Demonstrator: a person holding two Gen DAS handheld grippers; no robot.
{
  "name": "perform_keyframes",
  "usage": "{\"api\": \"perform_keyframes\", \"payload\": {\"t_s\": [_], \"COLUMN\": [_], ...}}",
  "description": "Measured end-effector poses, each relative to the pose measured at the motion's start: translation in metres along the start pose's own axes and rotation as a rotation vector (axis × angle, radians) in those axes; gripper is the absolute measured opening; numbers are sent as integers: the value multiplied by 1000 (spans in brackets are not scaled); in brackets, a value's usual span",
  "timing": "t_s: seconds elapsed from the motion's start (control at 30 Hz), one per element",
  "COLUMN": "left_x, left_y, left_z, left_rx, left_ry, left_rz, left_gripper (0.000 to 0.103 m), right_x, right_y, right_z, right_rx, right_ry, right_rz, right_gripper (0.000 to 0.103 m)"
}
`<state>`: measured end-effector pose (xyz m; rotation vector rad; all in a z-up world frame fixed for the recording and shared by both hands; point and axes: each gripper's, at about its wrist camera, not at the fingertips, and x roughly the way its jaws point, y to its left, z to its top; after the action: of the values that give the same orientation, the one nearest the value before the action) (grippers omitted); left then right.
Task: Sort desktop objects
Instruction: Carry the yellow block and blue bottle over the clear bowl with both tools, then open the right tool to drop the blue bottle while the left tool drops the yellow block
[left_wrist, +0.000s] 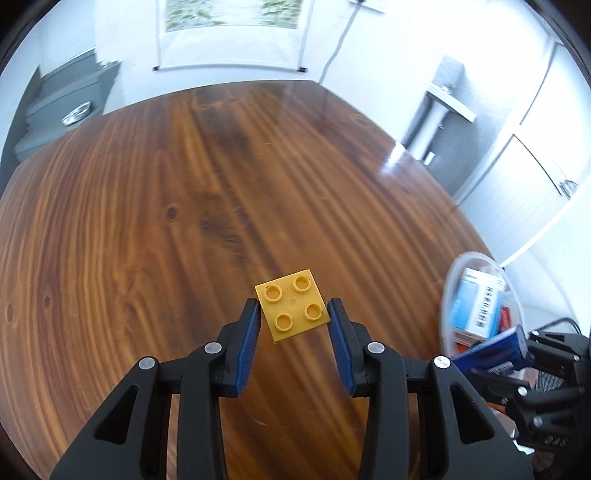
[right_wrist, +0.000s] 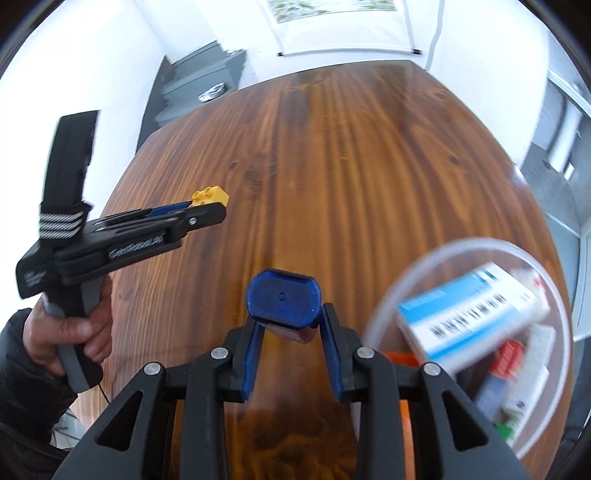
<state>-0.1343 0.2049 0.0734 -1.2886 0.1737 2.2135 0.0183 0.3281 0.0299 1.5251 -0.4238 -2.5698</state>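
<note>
A yellow four-stud brick (left_wrist: 291, 305) sits between the pads of my left gripper (left_wrist: 293, 314), which is shut on it and holds it above the wooden table (left_wrist: 147, 221). In the right wrist view the brick (right_wrist: 210, 196) shows at the tip of the left gripper (right_wrist: 207, 212). My right gripper (right_wrist: 288, 325) is shut on a blue-capped container (right_wrist: 282, 300) and holds it over the table next to a clear plastic bowl (right_wrist: 461, 251). The same container (left_wrist: 495, 347) shows at the right in the left wrist view.
The clear bowl (left_wrist: 448, 280) at the table's right edge holds a blue-and-white barcoded box (right_wrist: 472, 314) and several small packets. An orange item (right_wrist: 402, 360) lies beside it under the right gripper. Grey steps (left_wrist: 62, 110) and a wall stand behind the table.
</note>
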Motion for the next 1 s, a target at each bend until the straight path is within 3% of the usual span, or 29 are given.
{"api": "perform_keyframes", "payload": {"t_s": [0.47, 0.67, 1.0], "left_x": [-18, -22, -28], "left_y": [-105, -125, -139], "left_z": [-15, -19, -28], "left_rx": [166, 197, 212], "left_ry": [4, 10, 28], "left_rz": [-125, -136, -126], "left_gripper": [40, 40, 40], "right_x": [-58, -55, -50], "right_y": [-88, -106, -113], "right_z": [-45, -53, -41], "right_rx": [244, 289, 270], "right_ry": [27, 51, 8], "right_rz": [1, 49, -22], "right_gripper": [34, 34, 34]}}
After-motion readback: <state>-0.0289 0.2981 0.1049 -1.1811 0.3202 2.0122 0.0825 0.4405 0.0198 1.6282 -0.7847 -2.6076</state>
